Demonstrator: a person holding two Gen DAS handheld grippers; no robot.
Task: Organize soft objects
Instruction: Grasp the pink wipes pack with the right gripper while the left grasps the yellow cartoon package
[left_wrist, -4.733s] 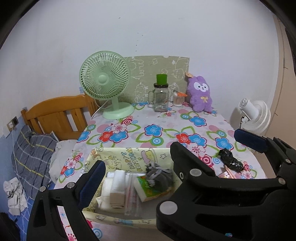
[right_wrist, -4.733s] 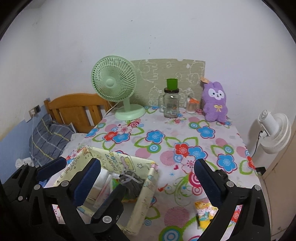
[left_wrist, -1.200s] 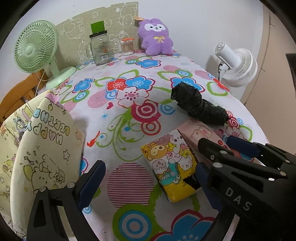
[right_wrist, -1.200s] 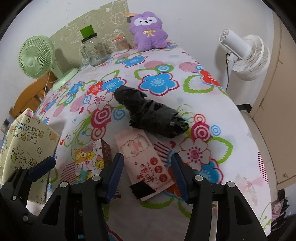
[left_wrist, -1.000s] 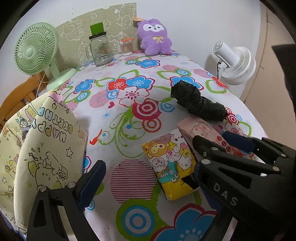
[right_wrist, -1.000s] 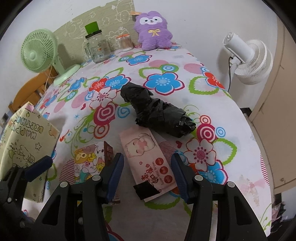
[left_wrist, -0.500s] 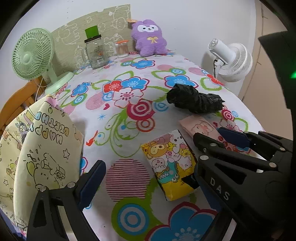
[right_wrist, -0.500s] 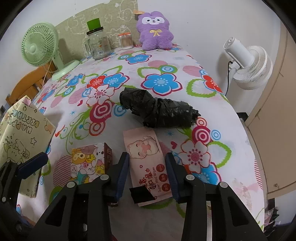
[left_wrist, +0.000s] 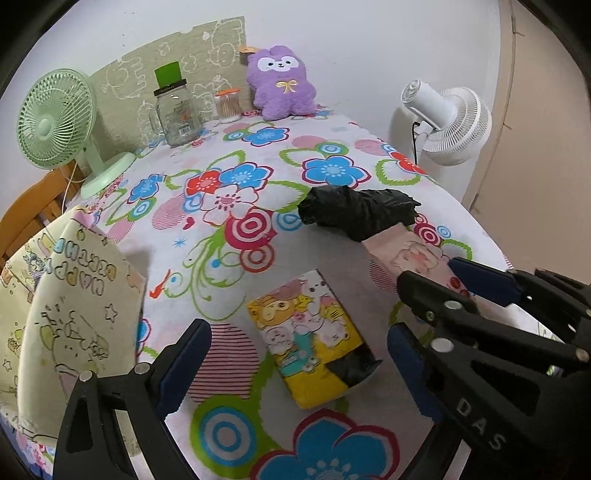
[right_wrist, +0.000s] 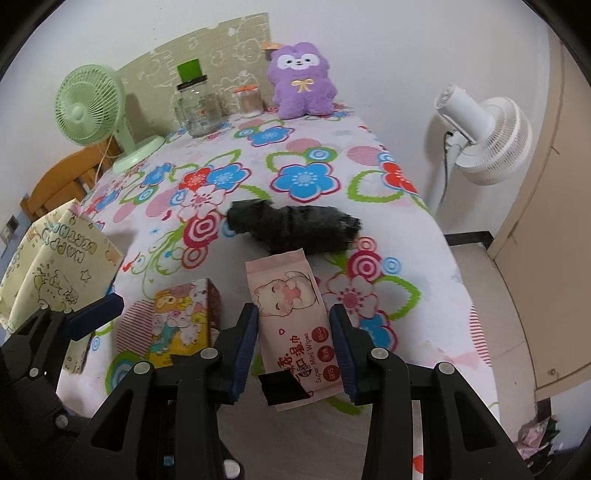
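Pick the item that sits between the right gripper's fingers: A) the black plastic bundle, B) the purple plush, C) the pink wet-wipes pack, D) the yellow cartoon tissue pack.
C: in the right wrist view the right gripper brackets the pink wet-wipes pack, one finger on each long side.

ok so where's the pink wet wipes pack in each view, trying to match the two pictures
Left wrist view: the pink wipes pack lies at right of centre, its near end hidden behind the right gripper.
Right wrist view: the pack is at lower centre, between the right gripper's blue pads.
Shared landmark: the black bag bundle lies just beyond the pack's far end in both views.
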